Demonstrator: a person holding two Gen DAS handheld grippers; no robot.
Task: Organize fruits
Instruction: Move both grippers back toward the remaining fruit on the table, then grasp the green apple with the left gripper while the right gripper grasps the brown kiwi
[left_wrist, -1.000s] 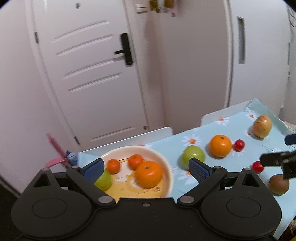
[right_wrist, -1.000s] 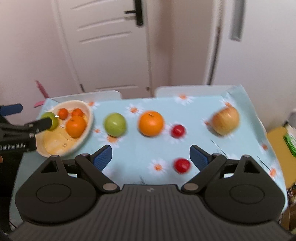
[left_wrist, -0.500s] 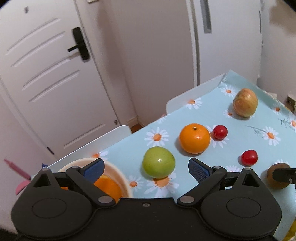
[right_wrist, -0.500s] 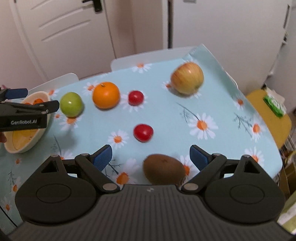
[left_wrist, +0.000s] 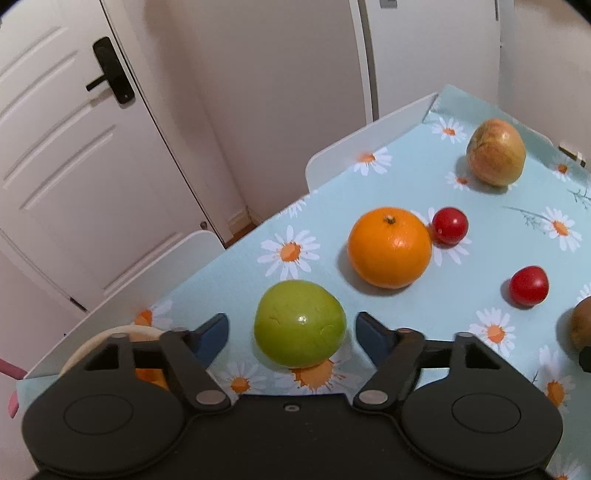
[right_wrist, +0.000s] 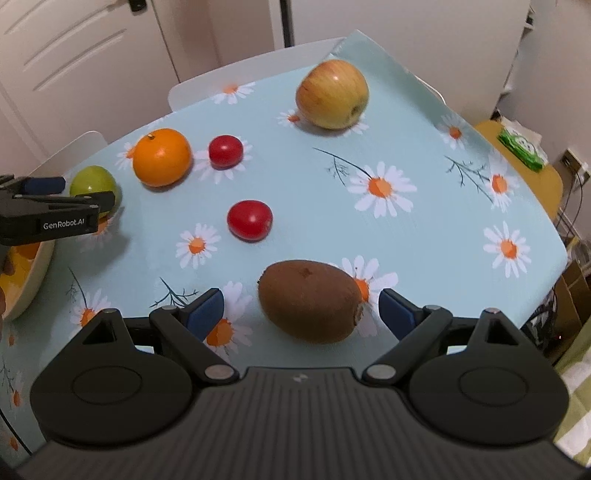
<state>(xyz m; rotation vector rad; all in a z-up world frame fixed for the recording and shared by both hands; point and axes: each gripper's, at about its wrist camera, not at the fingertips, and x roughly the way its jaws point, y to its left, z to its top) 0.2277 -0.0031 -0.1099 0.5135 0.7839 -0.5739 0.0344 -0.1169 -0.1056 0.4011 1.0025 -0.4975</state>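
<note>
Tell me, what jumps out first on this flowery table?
Bright fruit scattered on a daisy tablecloth: an orange, two red tomatoes, a big apple at the far end. Nearest, the left gripper brackets a green apple, its jaws just closing; the right gripper straddles a brown kiwi.

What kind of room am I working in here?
Most likely a home dining area: a table under a daisy-print tablecloth, white chair backs pushed against its far edge, and a panelled interior door just behind.
</note>
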